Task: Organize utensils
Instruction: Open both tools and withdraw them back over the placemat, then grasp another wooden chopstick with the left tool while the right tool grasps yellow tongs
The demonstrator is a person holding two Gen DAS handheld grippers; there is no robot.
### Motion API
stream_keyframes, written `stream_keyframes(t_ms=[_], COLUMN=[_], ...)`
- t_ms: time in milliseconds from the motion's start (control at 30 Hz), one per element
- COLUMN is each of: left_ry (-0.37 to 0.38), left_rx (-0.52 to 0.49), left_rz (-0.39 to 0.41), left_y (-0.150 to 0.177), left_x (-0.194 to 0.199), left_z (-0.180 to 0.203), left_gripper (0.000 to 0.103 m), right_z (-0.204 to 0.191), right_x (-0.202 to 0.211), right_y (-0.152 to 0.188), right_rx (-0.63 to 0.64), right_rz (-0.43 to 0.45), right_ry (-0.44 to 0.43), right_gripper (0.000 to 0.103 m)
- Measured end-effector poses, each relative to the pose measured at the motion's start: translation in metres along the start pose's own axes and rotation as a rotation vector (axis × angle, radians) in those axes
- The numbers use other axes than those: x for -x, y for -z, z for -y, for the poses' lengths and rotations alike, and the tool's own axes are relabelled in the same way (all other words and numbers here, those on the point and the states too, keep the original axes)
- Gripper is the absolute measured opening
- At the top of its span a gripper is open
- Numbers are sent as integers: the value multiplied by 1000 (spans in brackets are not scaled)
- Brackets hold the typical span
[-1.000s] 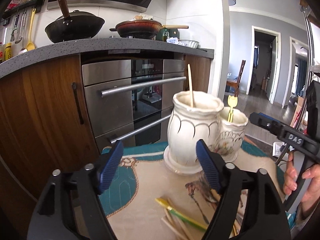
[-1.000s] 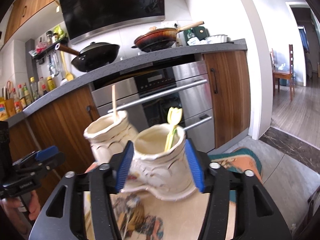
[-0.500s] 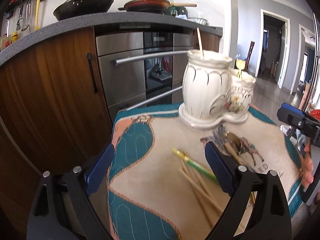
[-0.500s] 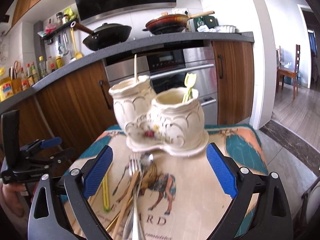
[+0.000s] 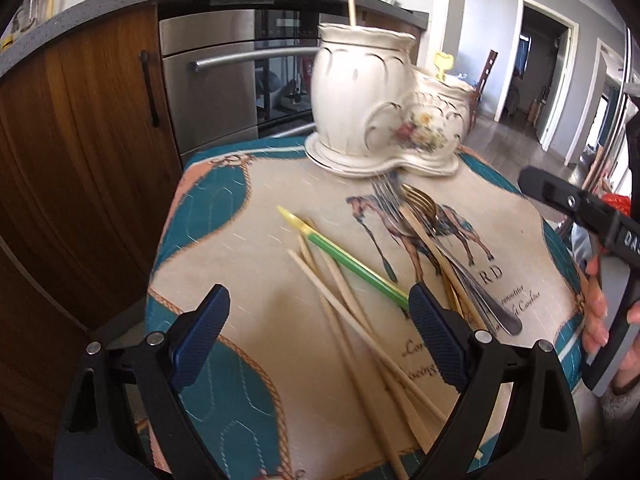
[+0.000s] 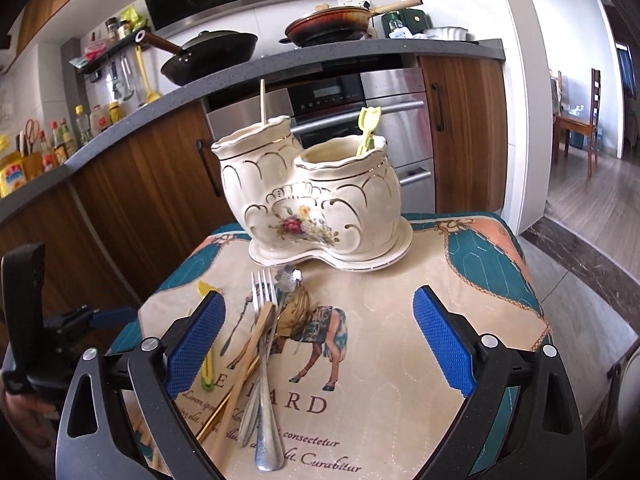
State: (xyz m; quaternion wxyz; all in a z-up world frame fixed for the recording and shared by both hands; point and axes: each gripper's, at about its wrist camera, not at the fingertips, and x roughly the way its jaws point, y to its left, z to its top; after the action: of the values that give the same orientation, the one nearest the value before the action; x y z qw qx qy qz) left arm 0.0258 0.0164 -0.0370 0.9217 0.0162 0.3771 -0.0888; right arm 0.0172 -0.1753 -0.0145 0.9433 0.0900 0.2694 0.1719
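A: Where's the holder?

B: Cream ceramic utensil holder [image 6: 316, 204], two joined pots on one base, stands upright at the far end of the horse-print cloth [image 6: 384, 360], oven front right behind it. One chopstick [image 6: 263, 100] stands in the taller pot, a yellow-green plastic utensil [image 6: 367, 128] in the shorter one.

A: And the loose stuff?

B: On the cloth, near side of the holder. Silver fork [image 6: 265, 344] lies w/ tines toward the holder's base, a wooden-handled piece across it, plus a gold spoon [image 6: 294, 308] and something flower-shaped just under the base. It's a tangled heap, so I can't count pieces for sure. Off to the left of that: loose chopsticks [image 5: 352, 320] fanned out, and a green-yellow stick [image 5: 344, 256] lying across their far ends.

A: Grippers?

B: Left gripper [image 5: 320, 336] is spread wide, nothing between the blue pads, hovering over the chopstick fan, tilted down at the cloth. Right gripper [image 6: 318, 340] also wide apart and empty, above the cloth w/ the fork heap by its left pad [image 6: 196, 340]. Neither touches anything.

A: See each other?

B: Yes. In the left view the right gripper's black body shows at the right edge w/ a hand [image 5: 596, 304] round the handle. In the right view the left one sits low at the left edge.
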Motion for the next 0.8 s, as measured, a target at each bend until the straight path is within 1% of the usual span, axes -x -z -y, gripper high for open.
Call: stream_keyframes(t_ms=[33,100,167,233,267,300,433,567,667,767,800], left_ry=[-8,-34,-37,-21,-25,-35,-59,-42,-32,-57,-57], left_rx=[-9,-18,-1,15,9,-1,17,5,-18,-64,-62], left_rz=[-7,-22,-37,-55,-62,-69,-78,-112,-133,-137,-141], left_y=[1,4,7,10,11,12,15,17,19,21,20], left_x=[0,1,2,4,3,1,1,-3,-4,-4,-5], left_z=[2,3,1,1,3,4,-1,0,8,15,15], left_gripper=[89,83,82,75,72,66,57,37,36,36,36], right_z=[1,3,3,4,4,5,5,6,6,4,3], right_x=[0,1,2,2,2,2,3,4,4,5,5], right_y=[0,0,0,0,1,1,1,0,1,1,1], right_rx=[-2,-7,-8,-5,-7,-10,-10,-14,-13,-3,-1], right_rz=[1,1,4,7,6,5,10,13,12,13,13], right_ry=[-3,-12,-20,-24,-27,-30,-36,-37,-38,-36,-37], right_gripper=[94,94,94,94,94,94,94,94,94,94,94])
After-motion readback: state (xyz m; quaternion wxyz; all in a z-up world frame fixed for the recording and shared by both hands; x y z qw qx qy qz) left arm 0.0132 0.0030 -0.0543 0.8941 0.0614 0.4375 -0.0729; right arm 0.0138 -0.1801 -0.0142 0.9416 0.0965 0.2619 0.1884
